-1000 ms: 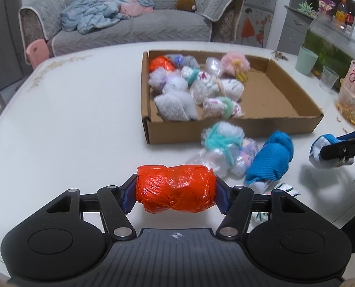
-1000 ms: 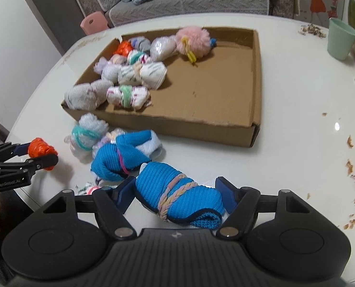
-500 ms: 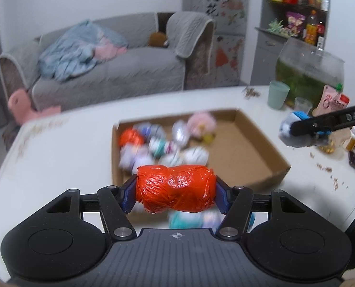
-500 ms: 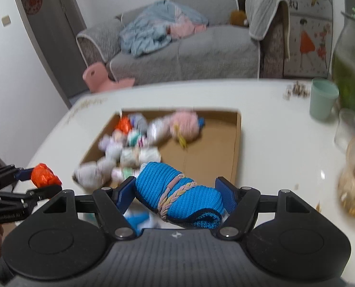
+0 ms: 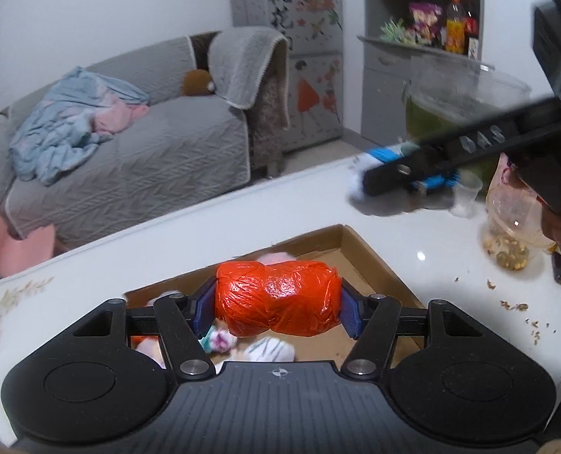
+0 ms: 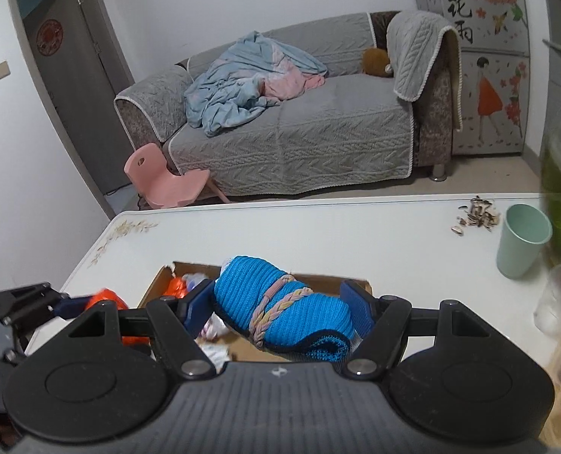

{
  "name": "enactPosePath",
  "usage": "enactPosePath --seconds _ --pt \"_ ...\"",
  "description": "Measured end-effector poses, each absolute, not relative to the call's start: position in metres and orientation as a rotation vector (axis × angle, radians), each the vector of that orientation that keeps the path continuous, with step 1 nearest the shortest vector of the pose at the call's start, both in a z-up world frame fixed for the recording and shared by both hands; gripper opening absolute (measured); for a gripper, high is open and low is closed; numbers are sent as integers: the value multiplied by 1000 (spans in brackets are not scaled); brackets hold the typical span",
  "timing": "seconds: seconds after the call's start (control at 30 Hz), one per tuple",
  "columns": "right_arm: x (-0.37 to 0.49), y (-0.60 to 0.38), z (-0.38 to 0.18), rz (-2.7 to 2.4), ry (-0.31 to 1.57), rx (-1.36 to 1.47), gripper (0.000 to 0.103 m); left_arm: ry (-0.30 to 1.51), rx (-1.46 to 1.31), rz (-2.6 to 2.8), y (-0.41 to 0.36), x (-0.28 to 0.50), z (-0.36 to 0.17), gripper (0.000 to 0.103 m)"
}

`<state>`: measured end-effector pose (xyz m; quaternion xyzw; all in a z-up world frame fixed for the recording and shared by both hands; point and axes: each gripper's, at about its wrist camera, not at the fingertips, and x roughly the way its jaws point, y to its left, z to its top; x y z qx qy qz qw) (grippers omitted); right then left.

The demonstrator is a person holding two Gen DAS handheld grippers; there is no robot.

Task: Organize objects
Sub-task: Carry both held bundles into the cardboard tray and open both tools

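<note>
My left gripper [image 5: 278, 304] is shut on an orange plastic-wrapped bundle [image 5: 278, 300] and holds it above the cardboard box [image 5: 359, 253]. My right gripper [image 6: 280, 312] is shut on a blue knitted sock roll [image 6: 280, 302] tied with a braided band, also above the box [image 6: 155, 287]. Several small wrapped bundles [image 5: 269, 352] lie in the box below. The right gripper shows blurred in the left wrist view [image 5: 405, 174], high on the right. The left gripper shows in the right wrist view [image 6: 91, 302] at the lower left.
A green cup [image 6: 522, 242], a clear plastic cup [image 6: 556, 302] and seed shells [image 6: 477, 215] stand on the white table at the right. A snack jar [image 5: 507, 234] is near the right edge. A grey sofa [image 6: 299, 132] and pink chair [image 6: 163, 181] are beyond the table.
Both grippers have risen and moved forward over the box with their bundles. The views tilted up, so the loose bundles in front of the box are out of sight.
</note>
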<state>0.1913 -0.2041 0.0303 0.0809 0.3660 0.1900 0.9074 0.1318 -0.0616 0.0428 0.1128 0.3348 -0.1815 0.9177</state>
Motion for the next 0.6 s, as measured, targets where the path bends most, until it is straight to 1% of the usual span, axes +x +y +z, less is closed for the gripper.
enactPosePath --seconds 0.33,0.6 --pt "225 -202 -7 397 869 206 68 822 220 -416 -93 184 -25 68" --pt "239 -201 -25 378 944 225 68 895 205 -469 -109 204 -60 68"
